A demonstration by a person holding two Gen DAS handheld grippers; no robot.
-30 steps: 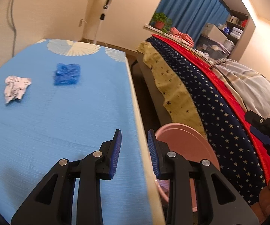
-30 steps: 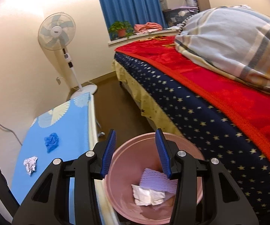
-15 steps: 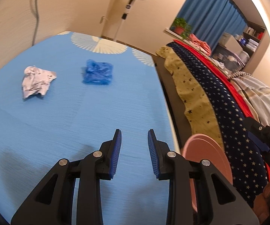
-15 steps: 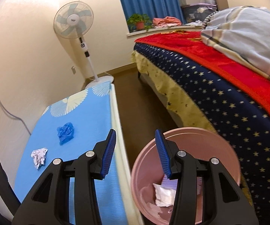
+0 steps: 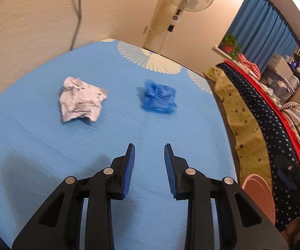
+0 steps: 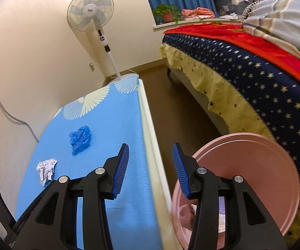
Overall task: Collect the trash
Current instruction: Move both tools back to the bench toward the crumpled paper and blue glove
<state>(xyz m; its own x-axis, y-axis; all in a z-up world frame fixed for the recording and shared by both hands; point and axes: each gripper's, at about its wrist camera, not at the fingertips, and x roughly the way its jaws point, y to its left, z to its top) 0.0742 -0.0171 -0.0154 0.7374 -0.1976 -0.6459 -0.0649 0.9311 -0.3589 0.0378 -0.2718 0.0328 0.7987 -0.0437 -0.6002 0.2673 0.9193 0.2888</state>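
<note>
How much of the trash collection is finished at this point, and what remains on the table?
Done: the pink round plastic bin beside the table already holds some paper scraps. In hand: nothing; the left hand-held gripper and right hand-held gripper are both open and empty. Left: the crumpled white paper wad and the crumpled blue plastic piece lie untouched on the blue-covered table.

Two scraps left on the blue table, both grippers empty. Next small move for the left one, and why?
Probably ease the left gripper forward toward the blue crumpled wad. Its jaws stand apart with nothing between them, and the wad lies almost straight ahead of them, while the white crumpled paper sits off to the side. Then carry it to the pink bin, beside the table.
</note>
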